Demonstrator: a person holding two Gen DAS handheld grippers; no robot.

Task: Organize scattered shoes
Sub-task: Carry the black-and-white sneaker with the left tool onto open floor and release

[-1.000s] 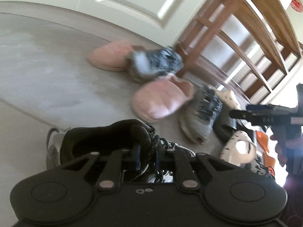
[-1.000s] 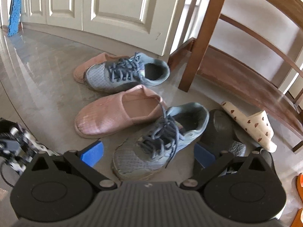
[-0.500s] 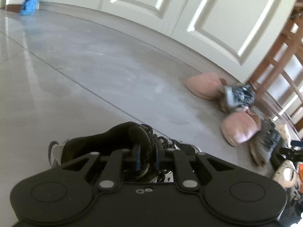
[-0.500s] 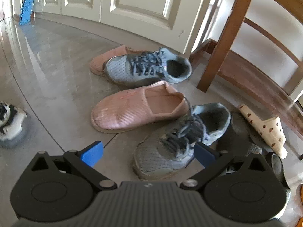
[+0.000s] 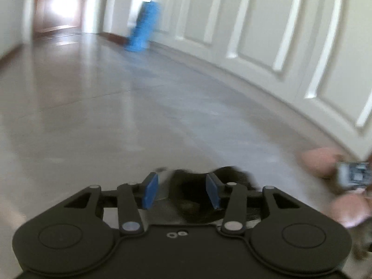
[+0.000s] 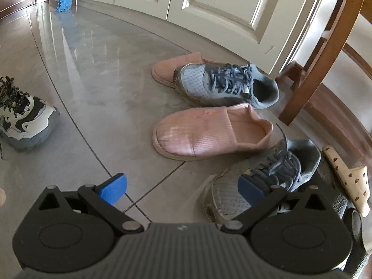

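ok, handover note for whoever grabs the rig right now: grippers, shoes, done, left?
Left gripper: jaws have just been opening, pads clear of the black-and-white sneaker, which now sits alone on the floor, apart from the pile.
Right gripper: open, empty, hovering over the near grey sneaker.
Pile by the wooden rack: far grey sneaker, two pink slippers, cream slide.
Done: one sneaker set down.
Left: likely pair up the grey sneakers and slippers.
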